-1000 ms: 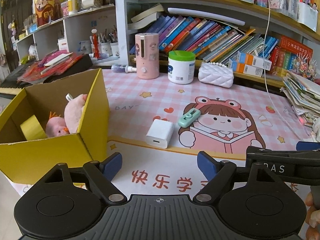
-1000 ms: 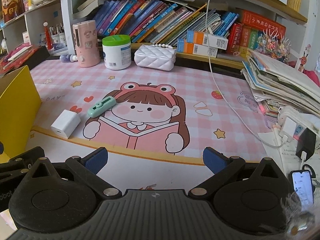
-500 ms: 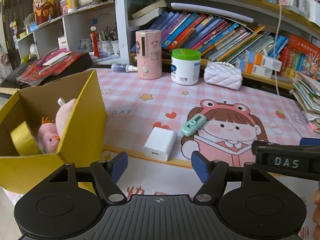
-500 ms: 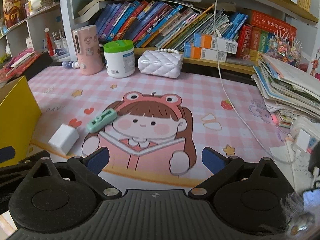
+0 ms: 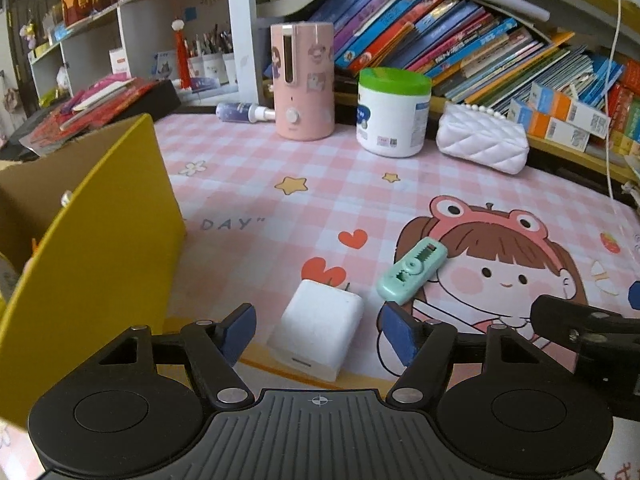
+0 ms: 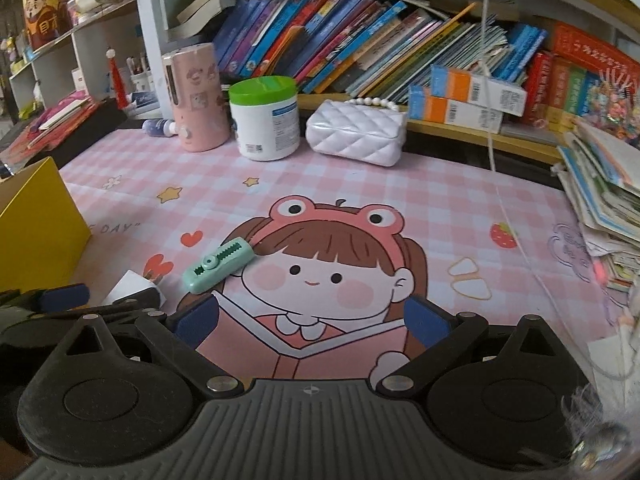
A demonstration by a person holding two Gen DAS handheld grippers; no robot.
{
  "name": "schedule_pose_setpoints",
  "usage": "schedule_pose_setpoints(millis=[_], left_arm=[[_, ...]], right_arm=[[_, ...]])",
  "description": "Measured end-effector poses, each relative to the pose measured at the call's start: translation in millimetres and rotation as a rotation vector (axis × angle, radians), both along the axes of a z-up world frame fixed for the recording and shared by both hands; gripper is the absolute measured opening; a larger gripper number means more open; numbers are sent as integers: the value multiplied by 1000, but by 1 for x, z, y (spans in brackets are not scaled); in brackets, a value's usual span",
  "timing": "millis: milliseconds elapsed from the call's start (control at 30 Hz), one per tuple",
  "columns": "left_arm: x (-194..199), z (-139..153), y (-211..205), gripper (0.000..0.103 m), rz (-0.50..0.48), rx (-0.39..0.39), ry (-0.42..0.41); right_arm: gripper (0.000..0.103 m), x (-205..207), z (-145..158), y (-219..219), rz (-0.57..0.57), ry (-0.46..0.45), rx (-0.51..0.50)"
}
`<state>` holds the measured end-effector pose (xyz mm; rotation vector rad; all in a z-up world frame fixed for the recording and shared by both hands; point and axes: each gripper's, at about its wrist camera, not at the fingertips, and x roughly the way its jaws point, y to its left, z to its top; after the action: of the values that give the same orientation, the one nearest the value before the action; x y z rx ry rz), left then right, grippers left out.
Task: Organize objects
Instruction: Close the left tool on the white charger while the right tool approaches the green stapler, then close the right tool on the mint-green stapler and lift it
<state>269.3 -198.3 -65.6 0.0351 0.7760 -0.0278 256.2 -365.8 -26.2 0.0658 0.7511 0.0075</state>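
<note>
A white charger block [image 5: 318, 334] lies on the pink cartoon mat [image 5: 280, 168], between the open fingers of my left gripper [image 5: 316, 330]. It also shows in the right wrist view [image 6: 134, 290], partly hidden by the left gripper. A mint green correction tape [image 5: 412, 276] lies just right of the block; in the right wrist view [image 6: 218, 266] it is ahead and left of my open, empty right gripper [image 6: 312, 320]. A yellow cardboard box [image 5: 92, 256] stands at the left, also in the right wrist view [image 6: 36, 232].
At the back stand a pink cylinder [image 5: 302, 80], a white jar with green lid [image 5: 392, 114], a white quilted purse [image 5: 480, 142] and a small bottle lying down [image 5: 244, 112]. Bookshelves rise behind. A paper stack [image 6: 604, 192] sits at the right; a white cable [image 6: 490, 120] hangs.
Both grippers have moved forward and lower over the mat. The left gripper's fingers now straddle the white charger block. The box contents have gone out of sight.
</note>
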Motion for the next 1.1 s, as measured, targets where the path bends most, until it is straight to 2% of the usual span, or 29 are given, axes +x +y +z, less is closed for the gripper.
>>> schedule_pose_setpoints(millis=[67, 100, 200, 300, 467, 667, 833, 1100], left_arm=[[4, -4, 0, 68, -4, -1, 12], [6, -6, -1, 63, -9, -3, 21], [8, -10, -3, 62, -23, 9, 29], [10, -15, -1, 41, -40, 4, 59], [2, -12, 0, 41, -46, -3, 69], [-35, 21, 13, 41, -55, -77, 31], [-68, 43, 28, 41, -57, -123, 25], [-101, 53, 46, 41, -28, -175, 37]], right_arm=[[100, 3, -2, 0, 13, 1, -5], [100, 4, -3, 0, 18, 2, -6], [100, 7, -3, -2, 23, -3, -3], [100, 9, -4, -4, 23, -3, 0], [100, 12, -7, -7, 24, 3, 17], [100, 23, -14, -6, 77, -21, 32], [100, 40, -24, 2, 215, -42, 33], [100, 69, -50, 30, 465, -19, -38]])
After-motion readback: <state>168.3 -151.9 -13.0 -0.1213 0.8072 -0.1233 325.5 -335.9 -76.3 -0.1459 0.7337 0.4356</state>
